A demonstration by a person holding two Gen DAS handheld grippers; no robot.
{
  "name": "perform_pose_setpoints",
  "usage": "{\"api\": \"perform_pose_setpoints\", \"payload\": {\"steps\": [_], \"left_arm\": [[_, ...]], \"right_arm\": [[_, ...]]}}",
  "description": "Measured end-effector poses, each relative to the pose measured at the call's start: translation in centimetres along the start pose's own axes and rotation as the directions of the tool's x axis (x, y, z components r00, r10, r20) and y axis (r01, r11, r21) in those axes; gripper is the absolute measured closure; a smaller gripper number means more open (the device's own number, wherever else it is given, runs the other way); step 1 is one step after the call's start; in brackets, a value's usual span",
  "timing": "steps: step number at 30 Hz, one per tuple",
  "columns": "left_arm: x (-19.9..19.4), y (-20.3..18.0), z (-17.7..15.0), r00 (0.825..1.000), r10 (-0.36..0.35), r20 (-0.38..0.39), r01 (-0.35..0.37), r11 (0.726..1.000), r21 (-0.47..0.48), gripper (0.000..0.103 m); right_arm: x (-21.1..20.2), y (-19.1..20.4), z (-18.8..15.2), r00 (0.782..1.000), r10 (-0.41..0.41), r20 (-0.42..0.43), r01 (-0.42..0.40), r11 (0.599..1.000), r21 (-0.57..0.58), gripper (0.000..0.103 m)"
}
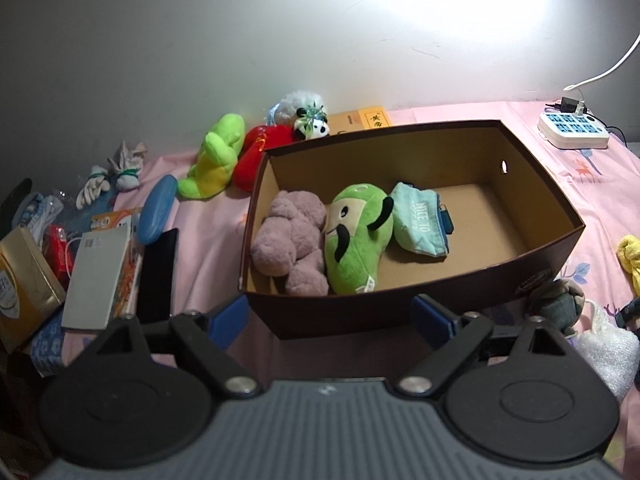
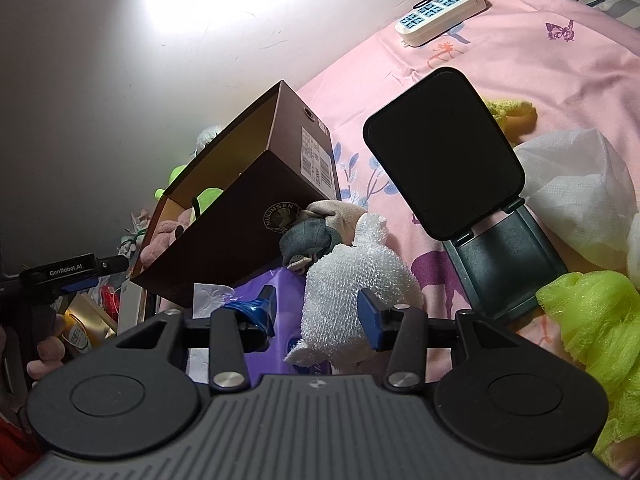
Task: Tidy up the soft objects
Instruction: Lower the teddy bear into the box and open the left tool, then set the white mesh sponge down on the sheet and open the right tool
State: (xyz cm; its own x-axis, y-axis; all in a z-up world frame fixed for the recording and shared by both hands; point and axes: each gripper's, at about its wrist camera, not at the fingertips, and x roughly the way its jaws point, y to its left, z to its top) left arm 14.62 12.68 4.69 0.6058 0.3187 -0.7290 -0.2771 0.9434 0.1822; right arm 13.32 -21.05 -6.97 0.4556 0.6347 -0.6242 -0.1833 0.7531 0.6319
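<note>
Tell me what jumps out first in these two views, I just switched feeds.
The brown box in the middle of the pink bedsheet dominates, holding a pink plush, a green plush and a teal pouch side by side. In the right wrist view, the right gripper has its jaws open around a white fluffy toy, beside a black stand.
</note>
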Motion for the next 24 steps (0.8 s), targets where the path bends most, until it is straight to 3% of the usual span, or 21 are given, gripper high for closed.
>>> {"api": "perform_pose_setpoints", "payload": {"steps": [9, 24], "left_arm": [[-2.1, -2.0, -2.4, 0.999, -0.021, -0.031, 0.020, 0.999, -0.046, 0.011], [-4.9, -6.5, -5.8, 0.996, -0.040, -0.085, 0.034, 0.997, -0.073, 0.011]], "right_arm": [[-1.5, -0.5, -0.3, 0.999, -0.039, -0.009, 0.039, 0.998, -0.042, 0.073], [-3.9, -0.9, -0.6, 0.988, -0.150, 0.028, 0.153, 0.962, -0.226, 0.073]]}}
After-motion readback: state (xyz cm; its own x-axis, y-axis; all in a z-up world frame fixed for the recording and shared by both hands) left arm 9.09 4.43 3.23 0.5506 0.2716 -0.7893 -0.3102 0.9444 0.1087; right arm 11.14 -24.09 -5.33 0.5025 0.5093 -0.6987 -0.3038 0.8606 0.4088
